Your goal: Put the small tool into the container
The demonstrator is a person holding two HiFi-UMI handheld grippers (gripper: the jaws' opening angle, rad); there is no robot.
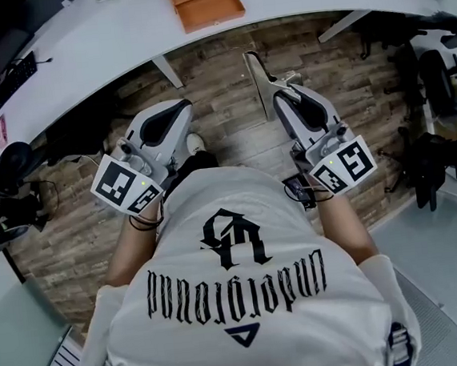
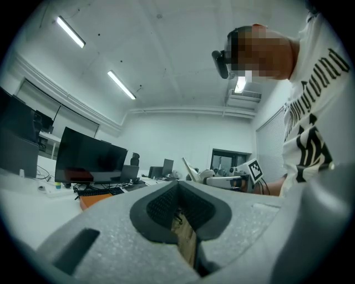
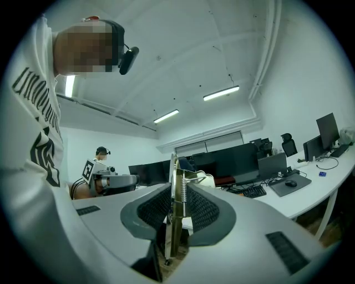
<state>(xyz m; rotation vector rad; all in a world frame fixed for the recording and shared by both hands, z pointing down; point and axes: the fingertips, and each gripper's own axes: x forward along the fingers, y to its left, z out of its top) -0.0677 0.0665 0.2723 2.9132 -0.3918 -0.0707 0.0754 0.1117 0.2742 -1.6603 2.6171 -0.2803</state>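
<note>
- A white desk (image 1: 102, 37) is curving across the top, above a wood-plank floor (image 1: 210, 71); the orange container (image 1: 204, 1) is sitting on it
- The right gripper (image 1: 278, 94) is clamping the small metal tool (image 1: 257, 75) upright over the floor, short of the desk
- The left gripper (image 1: 181, 106) is carrying nothing, its jaw tips meeting
- Dark monitors (image 3: 233, 161) are lining the desks; ceiling strip lights (image 2: 121, 84) are glowing

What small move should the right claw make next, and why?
Probably move the right claw forward and a little left, toward the orange box on the desk. It is shut on the metal tool but hangs over the floor, short of the desk, so the tool cannot go in yet.
</note>
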